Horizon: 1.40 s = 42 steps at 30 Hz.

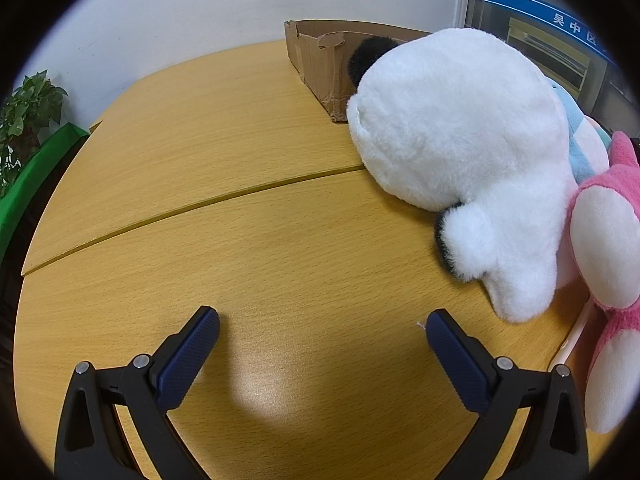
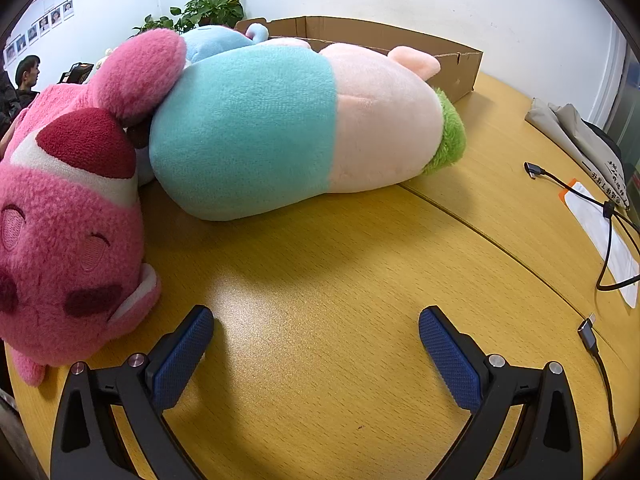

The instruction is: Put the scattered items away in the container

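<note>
Both grippers, left gripper [image 1: 322,326] and right gripper [image 2: 316,326], hang wide and empty over my table [image 1: 240,240]. Nothing is grasped yet: white plush [image 1: 460,132], pink plush [image 2: 68,240] and blue-and-peach plush [image 2: 288,128] lie mid-table, touching, before the cardboard box [image 2: 460,68] at the far edge. I'd judge the next move a reach; the box's inside is hidden.

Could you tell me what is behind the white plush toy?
The cardboard box stands behind the white plush, with a black furry part showing at its edge. The box's inside is hidden.
</note>
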Tool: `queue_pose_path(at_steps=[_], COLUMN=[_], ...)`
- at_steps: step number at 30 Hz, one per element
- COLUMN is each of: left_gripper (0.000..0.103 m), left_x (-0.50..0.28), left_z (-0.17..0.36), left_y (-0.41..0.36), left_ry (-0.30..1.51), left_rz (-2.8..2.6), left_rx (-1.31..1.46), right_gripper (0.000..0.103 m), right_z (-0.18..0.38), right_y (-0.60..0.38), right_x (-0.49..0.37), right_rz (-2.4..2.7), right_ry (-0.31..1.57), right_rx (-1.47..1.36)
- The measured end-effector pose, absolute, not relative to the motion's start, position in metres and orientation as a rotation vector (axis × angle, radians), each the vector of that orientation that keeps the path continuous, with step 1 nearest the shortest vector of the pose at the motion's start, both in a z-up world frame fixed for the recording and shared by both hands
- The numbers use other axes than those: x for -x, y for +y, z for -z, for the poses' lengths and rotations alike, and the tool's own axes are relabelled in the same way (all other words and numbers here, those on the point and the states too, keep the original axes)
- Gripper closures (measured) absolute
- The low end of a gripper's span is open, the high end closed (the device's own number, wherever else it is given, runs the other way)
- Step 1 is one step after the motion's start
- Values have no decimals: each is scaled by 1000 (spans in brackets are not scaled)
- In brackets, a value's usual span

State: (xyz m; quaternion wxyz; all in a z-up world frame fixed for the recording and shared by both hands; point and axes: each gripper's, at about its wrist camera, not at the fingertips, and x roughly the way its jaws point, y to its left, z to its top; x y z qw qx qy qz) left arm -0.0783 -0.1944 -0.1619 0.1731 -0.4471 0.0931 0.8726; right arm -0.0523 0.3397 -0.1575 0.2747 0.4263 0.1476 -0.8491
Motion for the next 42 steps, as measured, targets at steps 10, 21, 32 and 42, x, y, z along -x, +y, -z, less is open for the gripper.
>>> queue_pose_path(at_steps=[10,21,32,42], left_gripper=[0,1,1,1], left_x=[79,-19,-131,-151], left_z=[160,91,25,35], left_y=[-192,-164,-60,4], left_ry=[259,310,204,118], left_rz=[-2481,-2725,-2507,-2322], left_rx=[1272,1106,922,897], right_gripper=[0,3,0,0], right_z=[157,79,-17,13], right_y=[336,346,251,207], right_x=[54,-51,-173,-176], right_rz=[2328,2618,2758,2881], right_ry=[372,232,36,-87], right_rx=[-1169,-1024,-624,-890])
